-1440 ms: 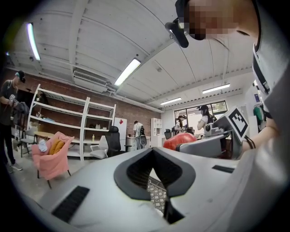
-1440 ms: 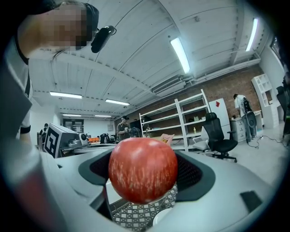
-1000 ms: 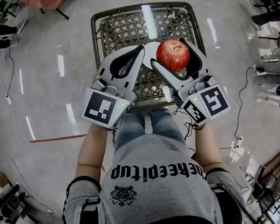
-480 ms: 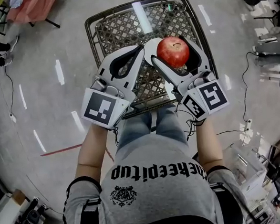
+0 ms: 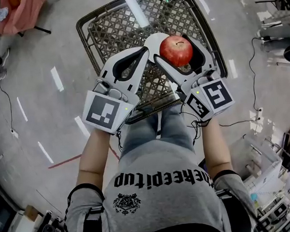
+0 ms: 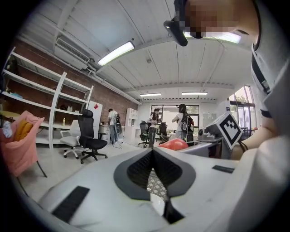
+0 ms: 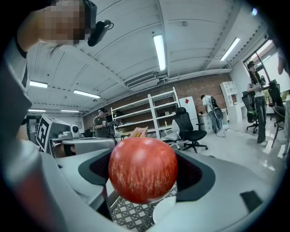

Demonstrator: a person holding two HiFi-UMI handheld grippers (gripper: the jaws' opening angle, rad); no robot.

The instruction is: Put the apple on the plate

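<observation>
Right gripper [image 5: 175,45] clamped on red apple [image 5: 177,52] - over wire-mesh table [image 5: 110,25], white plate [image 7: 165,209] beneath at apple's 6 o'clock. Left gripper [image 5: 144,51] at apple's 9 o'clock - jaws together, empty.

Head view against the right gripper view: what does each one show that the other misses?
Only the head view shows the whole outline of the wire mesh table from above, the person's jeans and the print on the shirt. Only the right gripper view shows the room around: wall shelves, a black office chair and ceiling lights. Both show the red apple held between the fingers of the right gripper, above the mesh.
</observation>
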